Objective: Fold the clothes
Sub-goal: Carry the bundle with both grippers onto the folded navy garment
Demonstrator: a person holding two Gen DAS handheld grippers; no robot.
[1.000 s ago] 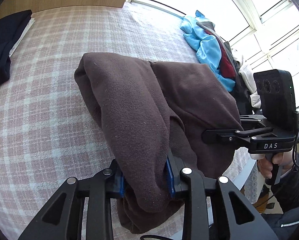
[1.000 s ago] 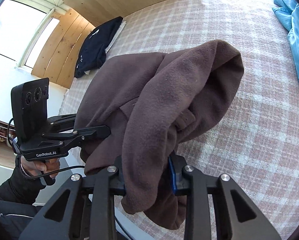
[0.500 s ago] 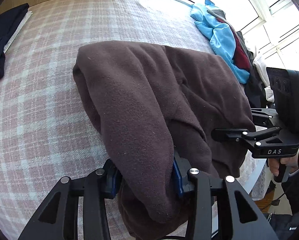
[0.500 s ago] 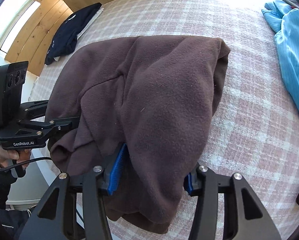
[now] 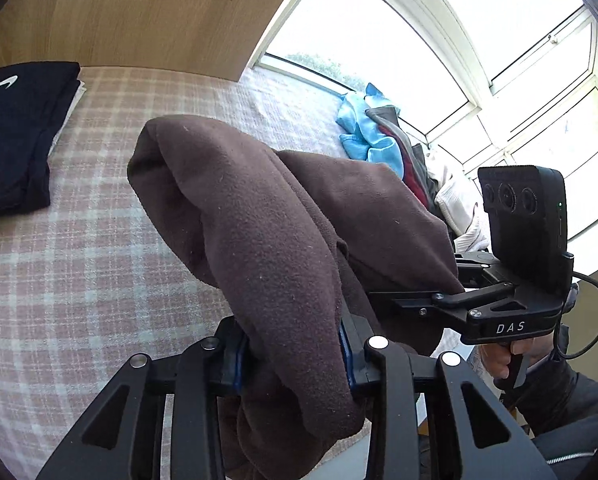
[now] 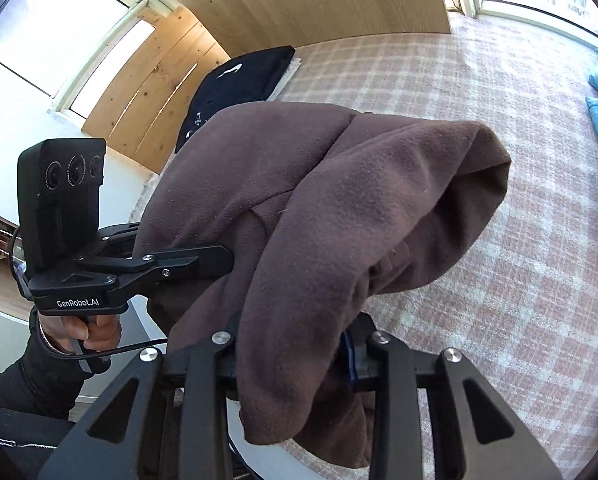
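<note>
Plaid bed (image 5: 79,264) below, brown fleece (image 5: 259,232) pinched between both closed tools, left tool (image 5: 291,356) and right tool (image 6: 295,354)

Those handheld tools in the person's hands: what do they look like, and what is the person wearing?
Both are matte black plastic frames with silver screws and blue finger pads. The right tool reads "DAS"; the left tool reads "GenRobot.AI". Each carries an upright black box with three round lenses, a pistol-style handle and a black cable. The person wears black sleeves.
</note>
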